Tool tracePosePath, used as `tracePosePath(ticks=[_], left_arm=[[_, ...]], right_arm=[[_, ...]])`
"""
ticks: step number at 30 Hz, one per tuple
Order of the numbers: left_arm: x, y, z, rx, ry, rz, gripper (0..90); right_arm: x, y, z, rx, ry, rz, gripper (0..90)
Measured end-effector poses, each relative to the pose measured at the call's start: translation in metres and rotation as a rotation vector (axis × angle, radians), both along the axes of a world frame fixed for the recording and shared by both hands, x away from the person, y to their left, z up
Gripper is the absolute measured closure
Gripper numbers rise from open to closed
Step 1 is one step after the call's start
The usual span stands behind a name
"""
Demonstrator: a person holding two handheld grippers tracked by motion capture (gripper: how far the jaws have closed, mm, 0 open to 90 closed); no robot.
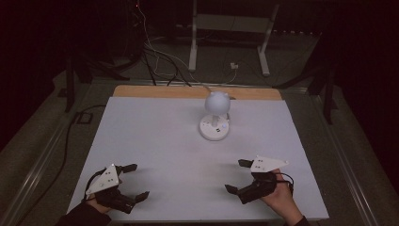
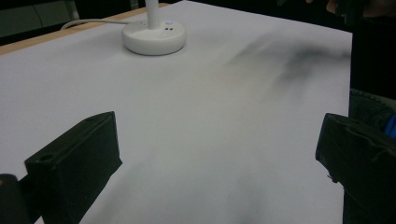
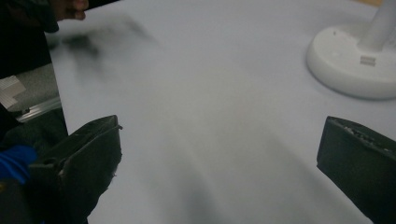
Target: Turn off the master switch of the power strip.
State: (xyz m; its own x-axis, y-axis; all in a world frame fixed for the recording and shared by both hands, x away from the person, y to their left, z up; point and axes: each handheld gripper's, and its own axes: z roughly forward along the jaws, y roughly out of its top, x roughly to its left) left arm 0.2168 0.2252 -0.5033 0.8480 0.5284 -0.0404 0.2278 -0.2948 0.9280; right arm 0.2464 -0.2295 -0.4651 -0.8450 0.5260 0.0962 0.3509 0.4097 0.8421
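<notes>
Resting near the table's (image 1: 155, 141) front-left corner, the left gripper (image 1: 135, 181) has its jaws spread apart on nothing. The white desk lamp (image 1: 215, 117) stands toward the far edge, well apart from both grippers. At front right, the right gripper (image 1: 237, 175) likewise gapes wide, empty.

Lamp (image 1: 215, 117) on table (image 1: 155, 136), far-centre.

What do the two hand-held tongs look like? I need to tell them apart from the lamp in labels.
Both the left tongs and right tongs have two blocky black jaws, a black body and a pale grey three-cornered plate with small dark dots on top. A dark cable loops behind the right one. The left arm wears a dark sleeve.
</notes>
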Motion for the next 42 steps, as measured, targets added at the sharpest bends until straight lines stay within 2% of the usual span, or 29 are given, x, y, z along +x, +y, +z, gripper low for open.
tracePosePath(ticks=[13, 26, 30, 42], left_arm=[[0.000, 0.000, 0.000, -0.003, 0.003, -0.002, 0.3], [0.000, 0.000, 0.000, -0.003, 0.002, -0.003, 0.3], [0.000, 0.000, 0.000, -0.005, 0.003, -0.004, 0.3], [0.000, 0.000, 0.000, -0.009, 0.006, -0.006, 0.3]], right_arm=[[0.012, 0.005, 0.019, 0.023, -0.015, 0.018, 0.0], [0.030, 0.004, 0.038, 0.039, -0.050, -0.009, 0.0], [0.036, 0.004, 0.041, 0.032, -0.066, -0.016, 0.0], [0.058, 0.005, 0.045, 0.032, -0.066, -0.044, 0.0]])
